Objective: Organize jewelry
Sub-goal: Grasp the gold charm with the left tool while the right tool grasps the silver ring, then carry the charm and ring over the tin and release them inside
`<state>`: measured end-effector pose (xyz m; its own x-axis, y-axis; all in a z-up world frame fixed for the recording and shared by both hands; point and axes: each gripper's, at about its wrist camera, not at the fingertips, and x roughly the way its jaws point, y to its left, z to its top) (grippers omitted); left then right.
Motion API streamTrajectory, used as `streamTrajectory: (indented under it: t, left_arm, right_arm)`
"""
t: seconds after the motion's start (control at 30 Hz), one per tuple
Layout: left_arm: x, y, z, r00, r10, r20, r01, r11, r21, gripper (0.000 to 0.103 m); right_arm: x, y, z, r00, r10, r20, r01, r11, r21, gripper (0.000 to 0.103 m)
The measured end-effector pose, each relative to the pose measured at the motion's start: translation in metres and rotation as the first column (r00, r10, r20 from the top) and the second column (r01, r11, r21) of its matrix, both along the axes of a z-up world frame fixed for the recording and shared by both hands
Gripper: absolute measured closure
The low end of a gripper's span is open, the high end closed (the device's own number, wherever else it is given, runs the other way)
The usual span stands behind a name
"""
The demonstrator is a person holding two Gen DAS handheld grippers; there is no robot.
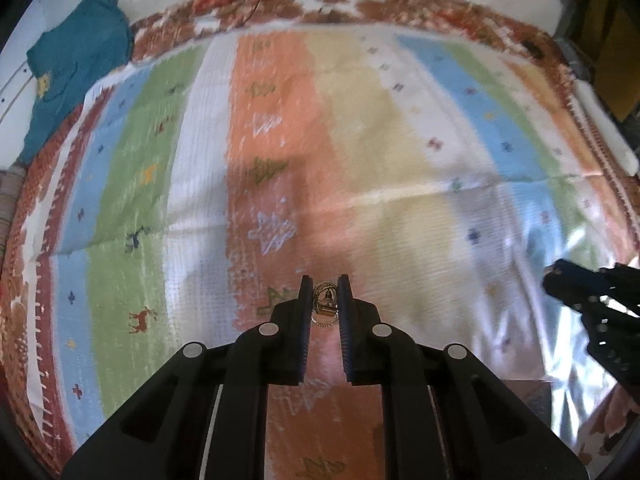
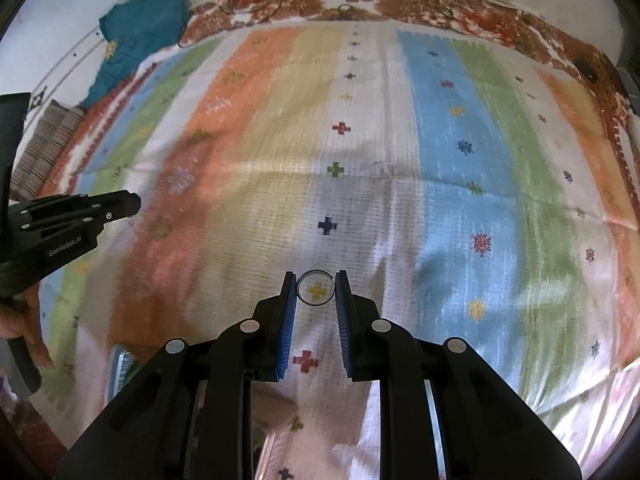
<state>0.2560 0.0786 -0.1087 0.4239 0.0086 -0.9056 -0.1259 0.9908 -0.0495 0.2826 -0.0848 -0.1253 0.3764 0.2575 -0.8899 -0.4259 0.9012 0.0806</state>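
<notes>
Left gripper fingers pinch gold rings — right gripper fingers pinch 1 open bangle.

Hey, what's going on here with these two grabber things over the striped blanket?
A person is sorting jewelry with two handheld tools over a striped blanket. The left tongs pinch a small gold ornament. The right tongs hold a thin open ring between their pads. A teal cloth lies at the blanket's far left corner.

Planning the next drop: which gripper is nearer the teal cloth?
Left. The left gripper, shut on a gold ornament, is on the teal cloth's side; the right gripper, holding a plain ring, sits farther right.
</notes>
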Motion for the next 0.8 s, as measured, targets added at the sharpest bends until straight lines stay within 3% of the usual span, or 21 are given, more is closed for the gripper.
streamTrajectory:
  t: [0.2,0.5,0.8]
  left_arm:
    - [-0.018,-0.021,0.034,0.995,-0.065,0.078,0.066,0.998,-0.012,0.091]
    - [-0.046,-0.037,0.06,0.985,-0.111,0.135,0.116,0.993,-0.029,0.091]
    - [-0.073,-0.05,0.077,0.971,-0.153,0.182,0.164,0.985,-0.048,0.091]
  right_arm:
    - [-0.022,0.002,0.023,0.998,0.039,0.054,-0.041,0.999,0.036,0.083]
    - [-0.053,-0.001,0.051,0.985,0.059,0.161,-0.064,0.998,0.026,0.083]
    - [-0.073,-0.006,0.06,0.98,0.079,0.182,-0.09,0.994,0.054,0.083]
